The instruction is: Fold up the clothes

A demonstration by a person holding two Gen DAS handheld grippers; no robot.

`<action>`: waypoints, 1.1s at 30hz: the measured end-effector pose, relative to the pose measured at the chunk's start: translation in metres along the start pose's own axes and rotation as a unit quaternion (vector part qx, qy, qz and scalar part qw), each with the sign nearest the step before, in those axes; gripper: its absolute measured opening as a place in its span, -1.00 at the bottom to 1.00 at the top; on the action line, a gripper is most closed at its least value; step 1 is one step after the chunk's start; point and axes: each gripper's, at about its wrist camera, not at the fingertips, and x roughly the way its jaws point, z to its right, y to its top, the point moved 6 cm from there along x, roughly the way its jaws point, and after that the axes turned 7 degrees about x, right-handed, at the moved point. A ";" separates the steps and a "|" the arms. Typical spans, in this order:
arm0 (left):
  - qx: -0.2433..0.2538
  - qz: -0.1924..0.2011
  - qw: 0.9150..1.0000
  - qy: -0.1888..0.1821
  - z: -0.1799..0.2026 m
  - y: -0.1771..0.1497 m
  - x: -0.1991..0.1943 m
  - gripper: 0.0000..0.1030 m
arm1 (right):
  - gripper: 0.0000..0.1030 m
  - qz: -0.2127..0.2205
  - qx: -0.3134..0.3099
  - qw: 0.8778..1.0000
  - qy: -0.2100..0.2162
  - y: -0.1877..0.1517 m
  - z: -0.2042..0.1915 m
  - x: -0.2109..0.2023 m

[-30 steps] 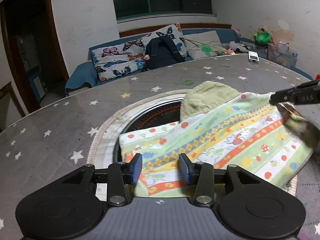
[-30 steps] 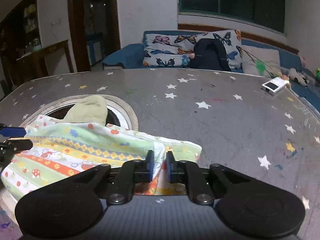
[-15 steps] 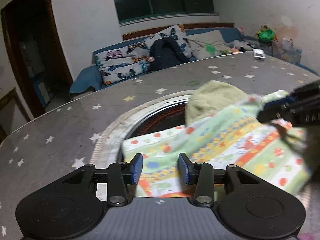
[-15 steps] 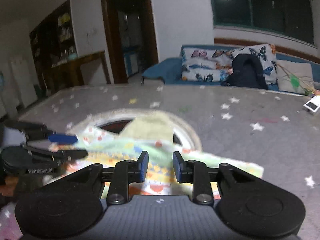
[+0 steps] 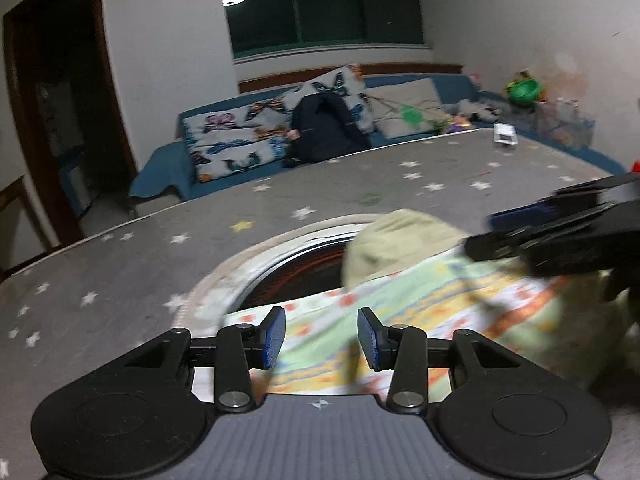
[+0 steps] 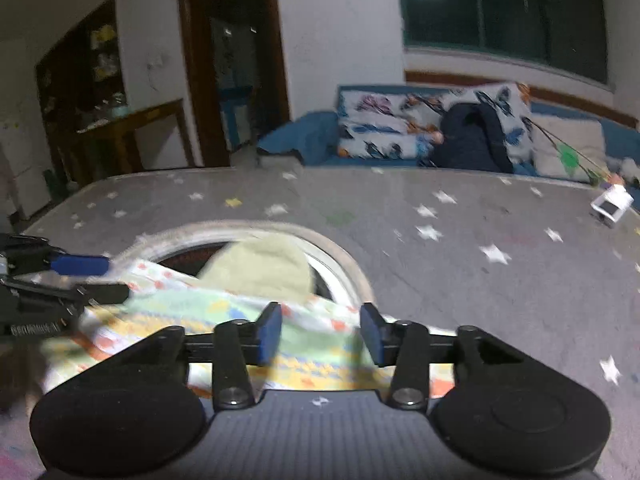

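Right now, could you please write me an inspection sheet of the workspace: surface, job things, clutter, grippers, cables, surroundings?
Surface: grey star-print table cover with a round rimmed opening.
Job's things: patterned cloth lies partly over the opening; a pale green garment lies behind it, partly under it.
Clutter: small white device near the far table edge.
Grippers: left gripper open, cloth below its jaws, pads not pressing. Right gripper has just been opening; jaws now apart, cloth released below them.
Cables: nothing seen.
Surroundings: blue sofa with butterfly cushions and a dark backpack; dark window; doorway.
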 end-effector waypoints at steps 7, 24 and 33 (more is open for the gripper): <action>0.017 -0.026 1.000 0.002 0.015 -0.009 0.019 -0.16 | 0.03 -0.028 -0.026 0.999 0.006 -0.004 -0.021 0.028; 0.040 -0.011 0.999 0.015 0.025 -0.015 -0.008 -0.15 | 0.17 -0.021 -0.044 0.998 0.028 -0.015 -0.037 -0.005; 0.015 -0.003 1.000 0.023 0.011 -0.017 -0.023 -0.15 | 0.21 -0.024 -0.006 1.000 -0.001 -0.026 -0.011 -0.018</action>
